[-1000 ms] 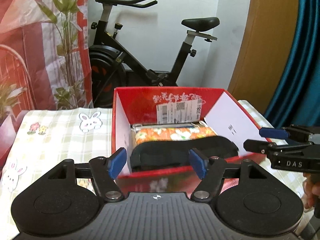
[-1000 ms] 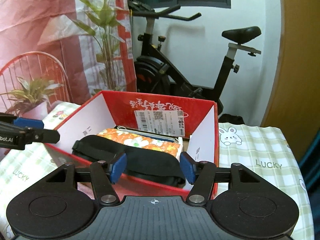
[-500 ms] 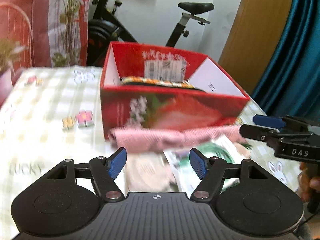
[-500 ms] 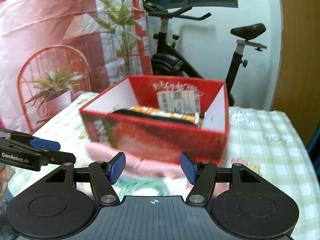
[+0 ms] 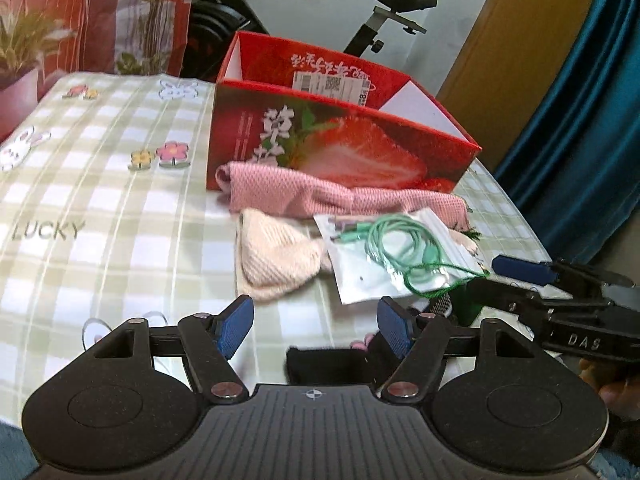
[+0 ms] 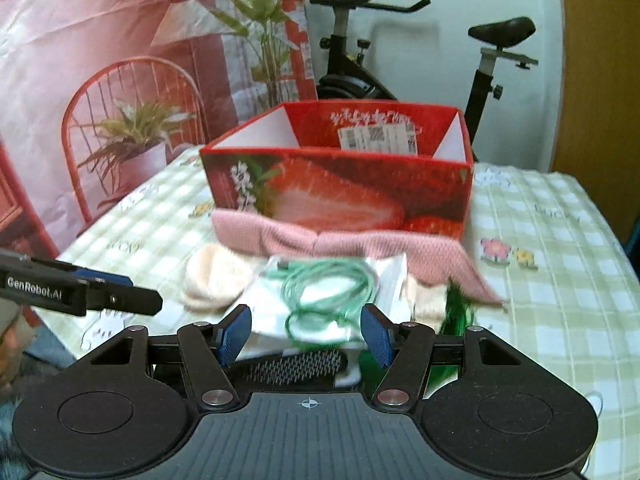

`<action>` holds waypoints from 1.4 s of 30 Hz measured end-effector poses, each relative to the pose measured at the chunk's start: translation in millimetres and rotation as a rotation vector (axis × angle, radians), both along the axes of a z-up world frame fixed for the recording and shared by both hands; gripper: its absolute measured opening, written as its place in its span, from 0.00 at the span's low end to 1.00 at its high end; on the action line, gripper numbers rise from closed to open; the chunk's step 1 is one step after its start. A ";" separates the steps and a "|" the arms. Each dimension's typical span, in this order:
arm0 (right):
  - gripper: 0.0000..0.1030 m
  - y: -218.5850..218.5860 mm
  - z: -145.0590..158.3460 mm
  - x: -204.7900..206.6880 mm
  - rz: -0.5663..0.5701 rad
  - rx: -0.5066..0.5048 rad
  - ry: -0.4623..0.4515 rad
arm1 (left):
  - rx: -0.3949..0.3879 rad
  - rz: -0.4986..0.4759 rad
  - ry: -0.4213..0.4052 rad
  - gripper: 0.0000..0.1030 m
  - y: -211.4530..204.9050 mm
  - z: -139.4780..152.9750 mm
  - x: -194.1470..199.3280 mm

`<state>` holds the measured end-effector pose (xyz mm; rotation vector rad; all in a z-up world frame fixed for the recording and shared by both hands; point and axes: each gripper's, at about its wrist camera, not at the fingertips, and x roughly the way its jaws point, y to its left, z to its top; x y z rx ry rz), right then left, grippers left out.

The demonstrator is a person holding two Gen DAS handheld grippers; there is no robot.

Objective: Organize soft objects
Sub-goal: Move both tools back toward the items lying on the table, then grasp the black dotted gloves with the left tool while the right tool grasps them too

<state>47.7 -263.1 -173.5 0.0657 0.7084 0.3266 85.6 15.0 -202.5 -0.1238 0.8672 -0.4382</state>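
Bright, even daylight, soft shadows. Strong fisheye bending at edges. Right wrist view motion-blurred: red box (image 6: 340,184), pink scarf (image 6: 360,252) smeared. Left wrist view sharper, slight softness.

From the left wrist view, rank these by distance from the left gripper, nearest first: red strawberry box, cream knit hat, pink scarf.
From the left gripper, which is open and empty:
1. Cream knit hat, just ahead, slightly left of centre.
2. Pink scarf, stretched across the table behind the hat.
3. Red strawberry box, farthest, right behind the scarf.
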 end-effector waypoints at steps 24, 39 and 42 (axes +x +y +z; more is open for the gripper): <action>0.55 23.2 -42.7 7.9 0.113 -0.072 0.159 | -0.041 -0.087 0.141 0.57 -7.0 -35.9 -0.9; 0.30 32.0 -54.2 37.2 0.104 -0.073 0.244 | -0.052 -0.024 0.105 0.57 0.6 -28.7 -1.0; 0.29 27.9 -54.6 47.6 0.061 -0.009 0.276 | -0.046 -0.020 0.109 0.57 0.7 -30.2 -0.3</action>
